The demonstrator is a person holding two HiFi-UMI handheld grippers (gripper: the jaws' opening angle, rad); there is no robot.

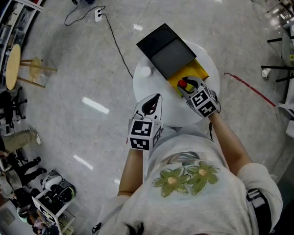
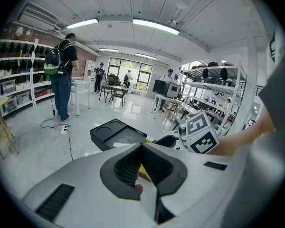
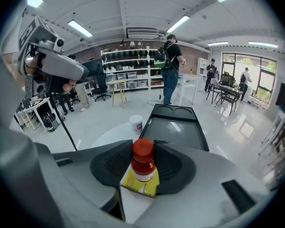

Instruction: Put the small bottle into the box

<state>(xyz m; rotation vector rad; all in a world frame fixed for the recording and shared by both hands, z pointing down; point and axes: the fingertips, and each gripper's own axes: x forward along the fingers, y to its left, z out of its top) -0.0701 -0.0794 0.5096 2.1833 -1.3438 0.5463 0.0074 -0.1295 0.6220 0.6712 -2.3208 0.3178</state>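
The small bottle [image 1: 182, 84], with a red cap and a white label, stands upright between the jaws of my right gripper [image 1: 187, 86], which is shut on it. In the right gripper view the small bottle [image 3: 143, 163] hangs just over the box's yellow inside [image 3: 137, 188], in front of the box's black lid [image 3: 175, 127], and the right gripper [image 3: 143, 171] clasps its sides. The box [image 1: 200, 73] lies open on the round white table [image 1: 142, 89], its black lid [image 1: 166, 50] folded back. My left gripper [image 1: 154, 102] rests at the table's near left, its jaws together and holding nothing; the left gripper [image 2: 142, 170] points toward the box [image 2: 116, 133].
A small white cup [image 1: 146, 71] stands on the table left of the box; the same cup [image 3: 136, 124] shows in the right gripper view. A cable [image 1: 115, 38] runs across the floor, a wooden stool [image 1: 14, 67] stands far left, and a person with a backpack [image 2: 61, 80] is at the shelves.
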